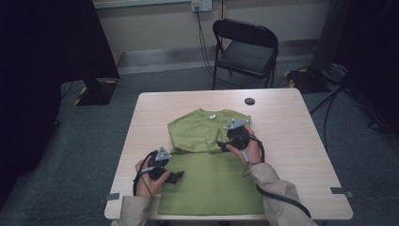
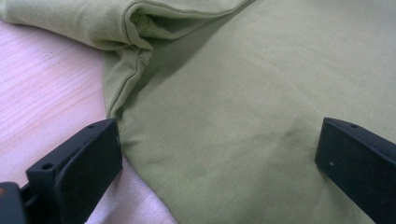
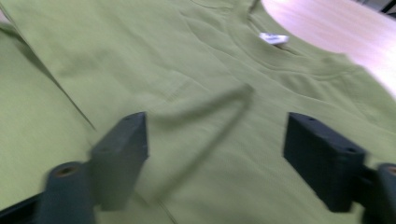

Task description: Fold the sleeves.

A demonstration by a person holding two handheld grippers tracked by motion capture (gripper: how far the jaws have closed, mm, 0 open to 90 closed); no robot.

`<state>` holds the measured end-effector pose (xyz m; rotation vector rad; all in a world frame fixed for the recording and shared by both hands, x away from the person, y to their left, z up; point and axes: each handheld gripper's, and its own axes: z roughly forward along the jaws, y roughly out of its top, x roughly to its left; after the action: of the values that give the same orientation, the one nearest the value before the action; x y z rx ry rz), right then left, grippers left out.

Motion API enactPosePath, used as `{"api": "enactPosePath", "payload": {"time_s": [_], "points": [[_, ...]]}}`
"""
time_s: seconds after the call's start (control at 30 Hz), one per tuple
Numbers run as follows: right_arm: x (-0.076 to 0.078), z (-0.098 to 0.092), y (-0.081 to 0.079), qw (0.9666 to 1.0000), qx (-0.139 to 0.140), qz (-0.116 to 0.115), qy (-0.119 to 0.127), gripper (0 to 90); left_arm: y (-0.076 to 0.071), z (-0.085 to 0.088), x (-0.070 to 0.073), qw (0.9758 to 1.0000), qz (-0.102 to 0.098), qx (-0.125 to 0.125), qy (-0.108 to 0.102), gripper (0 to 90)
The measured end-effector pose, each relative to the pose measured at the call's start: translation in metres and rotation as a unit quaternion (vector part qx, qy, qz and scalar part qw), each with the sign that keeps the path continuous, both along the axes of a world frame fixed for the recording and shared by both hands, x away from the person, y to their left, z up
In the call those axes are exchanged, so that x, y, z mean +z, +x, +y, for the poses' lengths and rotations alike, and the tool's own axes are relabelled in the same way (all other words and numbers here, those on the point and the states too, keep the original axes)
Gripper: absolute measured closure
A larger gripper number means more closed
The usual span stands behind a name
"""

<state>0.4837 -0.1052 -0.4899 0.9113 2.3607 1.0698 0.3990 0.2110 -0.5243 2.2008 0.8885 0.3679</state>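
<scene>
We see a pale wooden worktop (image 1: pixel 291 141) carrying a green T-shirt (image 1: pixel 211 183), partly folded with its collar toward the far edge, and a small dark round disc (image 1: pixel 249 101) near that far edge.

The table (image 1: pixel 291 141) lay bare on both sides of the shirt (image 1: pixel 209 183). Only a small black disc (image 1: pixel 249 101) sat near the far edge, the chair (image 1: pixel 244 49) standing beyond it.
</scene>
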Motion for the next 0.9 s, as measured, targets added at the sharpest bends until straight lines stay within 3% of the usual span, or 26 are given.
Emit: {"api": "enactPosePath", "payload": {"time_s": [0.1,0.3,0.37,0.47,0.53,0.6,0.77,0.9], "points": [[-0.005,0.015,0.001,0.9998,0.007,-0.01,-0.013,33.2,0.0,0.0,0.0,1.0,0.0,0.0,0.0,0.0],[-0.009,0.041,0.002,0.9998,0.02,-0.008,-0.004,47.2,0.0,0.0,0.0,1.0,0.0,0.0,0.0,0.0],[-0.011,0.049,0.003,0.9997,0.024,-0.006,-0.002,49.4,0.0,0.0,0.0,1.0,0.0,0.0,0.0,0.0],[-0.013,0.057,0.007,0.9997,0.019,-0.001,-0.017,52.7,0.0,0.0,0.0,1.0,0.0,0.0,0.0,0.0],[-0.016,0.06,0.01,0.9997,0.002,0.003,-0.024,55.1,0.0,0.0,0.0,1.0,0.0,0.0,0.0,0.0],[-0.02,0.061,0.012,0.9994,-0.003,0.023,-0.026,56.3,0.0,0.0,0.0,1.0,0.0,0.0,0.0,0.0],[-0.022,0.06,0.014,0.9994,-0.002,0.025,-0.021,73.1,0.0,0.0,0.0,1.0,0.0,0.0,0.0,0.0],[-0.019,0.052,0.015,0.9996,-0.005,0.024,-0.012,81.6,0.0,0.0,0.0,1.0,0.0,0.0,0.0,0.0]]}}
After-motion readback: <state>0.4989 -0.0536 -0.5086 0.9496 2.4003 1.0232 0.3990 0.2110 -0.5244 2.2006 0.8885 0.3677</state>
